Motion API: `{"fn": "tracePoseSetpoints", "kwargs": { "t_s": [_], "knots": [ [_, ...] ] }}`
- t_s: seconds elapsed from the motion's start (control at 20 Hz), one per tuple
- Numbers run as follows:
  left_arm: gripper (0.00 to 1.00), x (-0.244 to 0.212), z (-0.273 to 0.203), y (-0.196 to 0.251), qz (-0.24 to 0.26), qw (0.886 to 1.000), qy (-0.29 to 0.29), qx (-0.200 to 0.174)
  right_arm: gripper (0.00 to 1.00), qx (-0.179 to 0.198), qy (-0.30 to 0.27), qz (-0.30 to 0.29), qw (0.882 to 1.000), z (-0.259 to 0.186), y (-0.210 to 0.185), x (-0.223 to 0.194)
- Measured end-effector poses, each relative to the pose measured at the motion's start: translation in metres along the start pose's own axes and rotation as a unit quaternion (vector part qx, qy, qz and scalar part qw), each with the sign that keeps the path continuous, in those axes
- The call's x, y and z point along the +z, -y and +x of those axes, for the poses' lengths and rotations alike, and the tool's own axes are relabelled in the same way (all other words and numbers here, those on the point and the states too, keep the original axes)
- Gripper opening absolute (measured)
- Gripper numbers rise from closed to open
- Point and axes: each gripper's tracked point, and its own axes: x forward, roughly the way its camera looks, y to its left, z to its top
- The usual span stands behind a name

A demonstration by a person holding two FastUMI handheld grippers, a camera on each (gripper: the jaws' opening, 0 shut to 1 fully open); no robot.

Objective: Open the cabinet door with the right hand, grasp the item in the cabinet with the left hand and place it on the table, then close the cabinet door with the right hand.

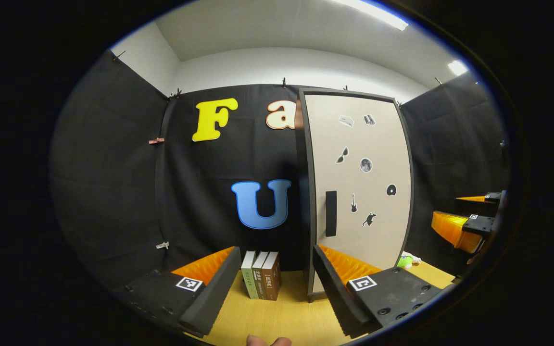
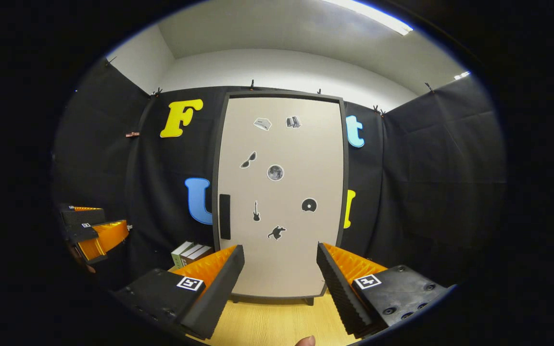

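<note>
Left tool [image 1: 277, 283]: fingers spread wide, nothing between them, held above the wooden surface [image 1: 277, 319]. Directly ahead of it, between the two fingers, three books [image 1: 261, 281] stand upright side by side on the surface, spines facing the camera, close to the cabinet's left side. A fingertip [image 1: 267, 341] of the holding hand shows at the bottom edge.

Right tool [image 2: 281, 283]: fingers likewise spread wide and empty, held above the same surface and pointed squarely at the cabinet door [image 2: 279, 192]. The tool is apart from the door, with no contact.

In the left gripper view the right tool appears at the far right edge; in the right gripper view the left tool appears at the far left edge. Both are well apart from the cabinet.

Cabinet [image 1: 306, 192]: stands upright on the surface against the black cloth wall. The door is closed, flush in its dark frame. A dark vertical handle [image 2: 224, 216] sits near the door's left edge, at mid-lower height. Several small stickers [image 2: 275, 172] are scattered across the door face.

The item inside the cabinet is hidden behind the closed door. A small green object [image 1: 406, 261] lies on the surface to the cabinet's right; too small to identify.
</note>
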Motion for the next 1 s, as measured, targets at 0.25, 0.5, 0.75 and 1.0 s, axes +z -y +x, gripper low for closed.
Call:
{"fn": "tracePoseSetpoints", "kwargs": {
  "t_s": [0.25,0.5,0.75,1.0],
  "knots": [
    [0.94,0.0,-0.001,0.001,0.002,1.0,-0.001,0.001,0.97,-0.002,0.007,0.003,1.0,0.0,0.001,0.004],
    [0.94,0.001,0.0,-0.001,0.003,1.0,0.002,0.004,0.98,-0.002,0.004,0.007,1.0,0.004,0.001,0.002],
    [0.94,-0.006,0.002,-0.016,0.0,1.0,-0.001,0.01,0.98,0.021,0.002,0.016,1.0,0.022,-0.023,0.0],
    [0.94,-0.016,0.006,-0.042,0.005,1.0,-0.002,0.022,0.98,0.044,0.012,0.021,0.999,0.062,-0.063,-0.003]
  ]
}}
